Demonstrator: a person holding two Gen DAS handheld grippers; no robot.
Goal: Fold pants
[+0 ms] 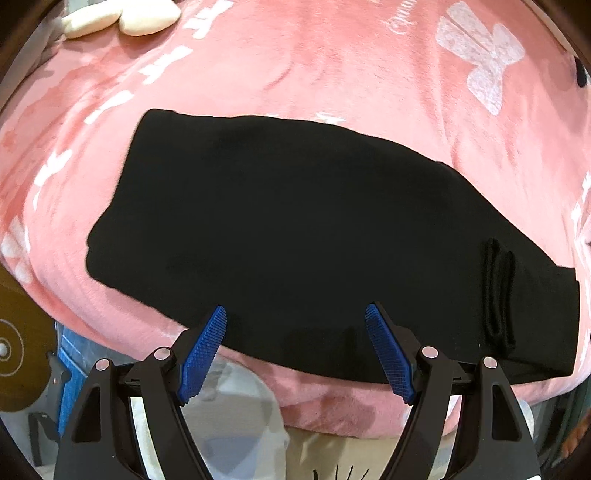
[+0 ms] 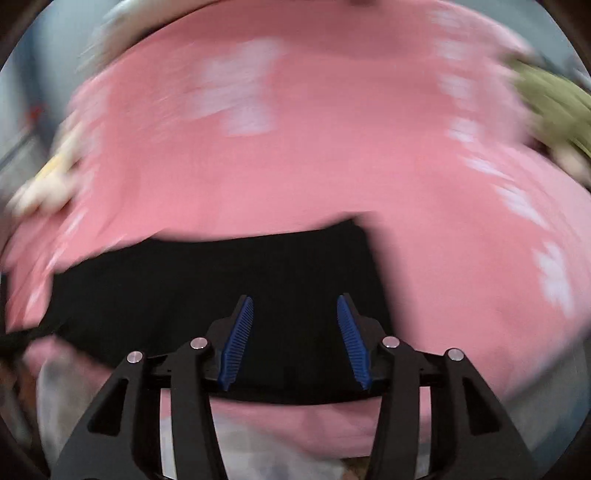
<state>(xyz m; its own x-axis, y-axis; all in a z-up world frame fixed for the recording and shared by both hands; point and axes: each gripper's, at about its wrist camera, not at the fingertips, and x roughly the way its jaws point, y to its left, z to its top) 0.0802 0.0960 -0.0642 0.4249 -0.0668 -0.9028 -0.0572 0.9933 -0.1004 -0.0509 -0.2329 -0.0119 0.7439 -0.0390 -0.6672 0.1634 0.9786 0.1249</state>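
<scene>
- The black pants lie folded into a flat, long band on a pink plush blanket with white bow prints, close to its near edge.
- At the far left corner of the blanket sit cream plush shapes; I cannot tell what they are.
- In the right wrist view, a blurred olive-green item lies at the far right edge of the blanket.
- Below the near edge, pale fabric hangs in front.
- The left hand-held gripper is spread wide, empty, its blue pads over the pants' near edge.
- The right hand-held gripper is also spread, holding nothing, above the pants; this view is motion-blurred.
- A small bunched fold marks the pants' right end.
- Open pink blanket stretches beyond the pants toward the far edge.
</scene>
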